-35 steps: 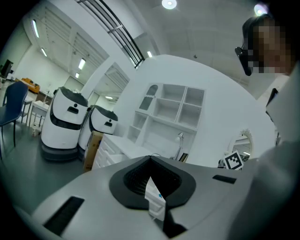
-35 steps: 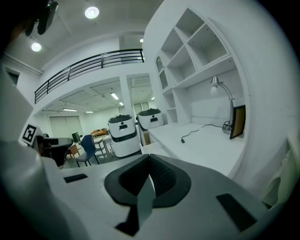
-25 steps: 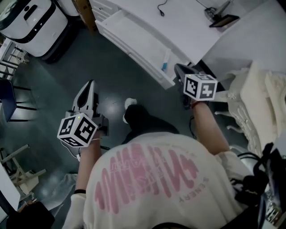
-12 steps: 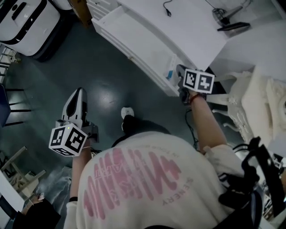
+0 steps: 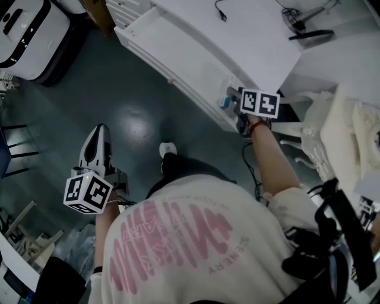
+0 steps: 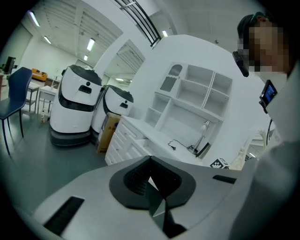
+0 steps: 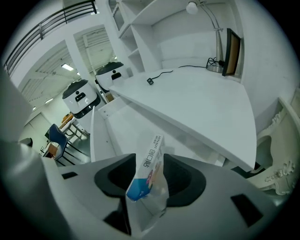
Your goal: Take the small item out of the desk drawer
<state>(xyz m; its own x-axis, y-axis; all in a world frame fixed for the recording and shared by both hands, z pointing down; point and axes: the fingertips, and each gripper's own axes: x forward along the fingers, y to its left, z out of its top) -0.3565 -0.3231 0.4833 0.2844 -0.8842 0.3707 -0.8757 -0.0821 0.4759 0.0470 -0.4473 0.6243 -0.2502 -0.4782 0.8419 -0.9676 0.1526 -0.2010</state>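
A small white-and-blue packet [image 5: 225, 99] stands at the near end of the open white desk drawer [image 5: 172, 56]. My right gripper [image 5: 233, 102] reaches into that end of the drawer. In the right gripper view the packet [image 7: 149, 171] stands upright between the jaws of my right gripper [image 7: 150, 161]; the jaws are opening and the pads do not press on it. Behind it the drawer [image 7: 117, 126] stretches away under the desk top [image 7: 201, 98]. My left gripper [image 5: 98, 135] hangs shut over the dark floor, far from the drawer, holding nothing. Its tips [image 6: 151, 161] meet in the left gripper view.
Two white wheeled robots [image 5: 24, 29] stand at the top left, with more drawers [image 6: 124, 140] beside them. A lamp and a dark tablet [image 5: 309, 34] and a cable [image 5: 221, 13] are on the desk. An ornate white chair [image 5: 344, 136] is to the right.
My right gripper has moved forward to the drawer's near end and now straddles the packet. My left gripper has drifted down and to the left.
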